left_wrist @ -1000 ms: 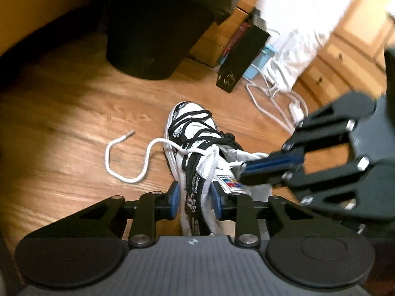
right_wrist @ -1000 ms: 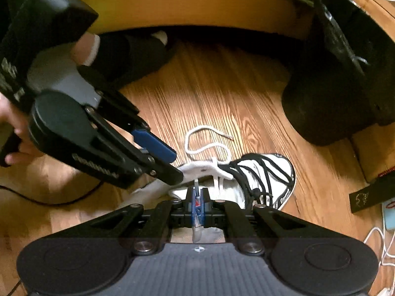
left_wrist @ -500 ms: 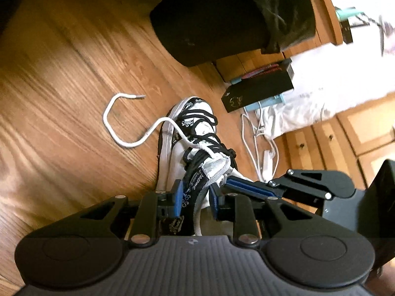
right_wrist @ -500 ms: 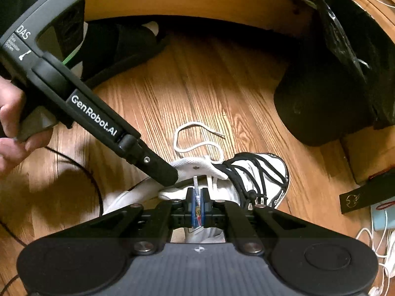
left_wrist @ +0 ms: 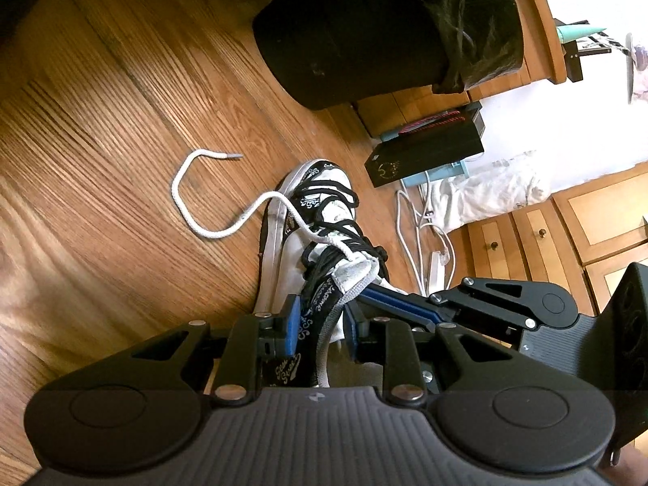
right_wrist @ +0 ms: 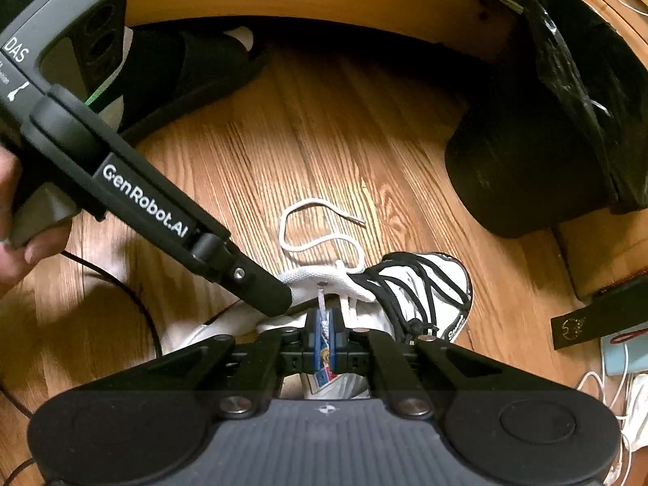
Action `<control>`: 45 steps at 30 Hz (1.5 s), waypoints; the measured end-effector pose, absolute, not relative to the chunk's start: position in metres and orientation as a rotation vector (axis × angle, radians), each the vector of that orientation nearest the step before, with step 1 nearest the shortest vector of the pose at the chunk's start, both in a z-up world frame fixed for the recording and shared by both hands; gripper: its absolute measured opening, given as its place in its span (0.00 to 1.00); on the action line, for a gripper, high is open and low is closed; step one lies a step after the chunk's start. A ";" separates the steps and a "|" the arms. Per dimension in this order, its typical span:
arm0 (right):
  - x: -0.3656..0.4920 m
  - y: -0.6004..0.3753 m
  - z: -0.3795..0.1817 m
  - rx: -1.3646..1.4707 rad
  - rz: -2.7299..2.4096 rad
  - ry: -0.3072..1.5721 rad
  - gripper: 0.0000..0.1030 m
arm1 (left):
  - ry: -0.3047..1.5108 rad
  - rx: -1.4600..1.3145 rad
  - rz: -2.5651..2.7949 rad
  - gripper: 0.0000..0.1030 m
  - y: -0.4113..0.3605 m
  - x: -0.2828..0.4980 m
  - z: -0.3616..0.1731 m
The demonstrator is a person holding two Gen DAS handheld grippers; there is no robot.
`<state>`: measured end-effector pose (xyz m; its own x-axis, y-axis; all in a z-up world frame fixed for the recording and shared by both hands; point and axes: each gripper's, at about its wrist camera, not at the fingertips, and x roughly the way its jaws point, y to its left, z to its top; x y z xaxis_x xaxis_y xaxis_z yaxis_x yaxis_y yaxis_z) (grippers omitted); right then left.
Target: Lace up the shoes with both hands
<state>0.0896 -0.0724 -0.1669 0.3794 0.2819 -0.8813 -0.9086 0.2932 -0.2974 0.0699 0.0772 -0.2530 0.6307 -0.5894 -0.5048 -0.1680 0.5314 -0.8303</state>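
Observation:
A white sneaker (left_wrist: 320, 210) with black lacing lies on the wooden floor, toe pointing away. My left gripper (left_wrist: 322, 320) is shut on the shoe's side flap (left_wrist: 324, 308), a black printed band with a white edge, near the top eyelets. My right gripper (right_wrist: 324, 324) is shut on the tongue's coloured label (right_wrist: 324, 368); in the left wrist view it reaches in from the right (left_wrist: 372, 299). A white lace (left_wrist: 190, 218) leaves the top of the shoe and curls loose on the floor, its tip (left_wrist: 237, 156) free. The same lace (right_wrist: 295, 243) loops just beyond the shoe (right_wrist: 429, 283).
A black bin with a black bag (left_wrist: 364, 32) stands beyond the toe. A black box (left_wrist: 425, 154), white cables (left_wrist: 413, 235) and wooden cabinets (left_wrist: 567, 222) lie to the right. A black slipper (right_wrist: 182, 69), a thin black cable (right_wrist: 133, 303) and a hand (right_wrist: 12, 243) are at the left.
My left gripper has rolled and sunk lower, with the shoe's flap still between its pads. My right gripper has kept its hold on the tongue label and stayed put.

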 end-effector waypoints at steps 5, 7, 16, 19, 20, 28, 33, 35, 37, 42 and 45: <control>0.086 -0.068 -0.165 -0.943 0.910 0.811 0.04 | 0.885 -0.987 -0.293 0.26 0.076 0.070 -0.251; 0.084 -0.068 -0.164 -0.943 0.913 0.802 0.04 | 0.884 -0.985 -0.290 0.26 0.075 0.069 -0.250; 0.075 -0.072 -0.159 -0.962 0.925 0.747 0.04 | 0.885 -0.974 -0.290 0.26 0.075 0.069 -0.249; 0.070 -0.074 -0.157 -0.978 0.940 0.701 0.04 | 0.884 -0.975 -0.290 0.26 0.076 0.068 -0.249; 0.068 -0.074 -0.157 -0.983 0.944 0.692 0.04 | 0.884 -0.975 -0.291 0.26 0.076 0.068 -0.249; 0.071 -0.086 -0.149 -0.983 0.960 0.678 0.07 | 0.883 -0.966 -0.290 0.27 0.075 0.067 -0.248; 0.075 -0.095 -0.151 -1.172 0.922 0.598 0.20 | 0.883 -0.965 -0.290 0.28 0.076 0.067 -0.248; 0.071 -0.095 -0.158 -1.276 0.942 0.567 0.21 | 0.883 -0.963 -0.290 0.28 0.076 0.066 -0.248; 0.067 -0.093 -0.165 -1.376 0.964 0.536 0.21 | 0.885 -0.963 -0.290 0.28 0.076 0.066 -0.247; 0.068 -0.083 -0.176 -1.467 0.991 0.524 0.21 | 0.883 -0.966 -0.289 0.28 0.077 0.065 -0.247; 0.066 -0.078 -0.182 -1.546 1.019 0.511 0.20 | 0.883 -0.967 -0.288 0.28 0.076 0.065 -0.247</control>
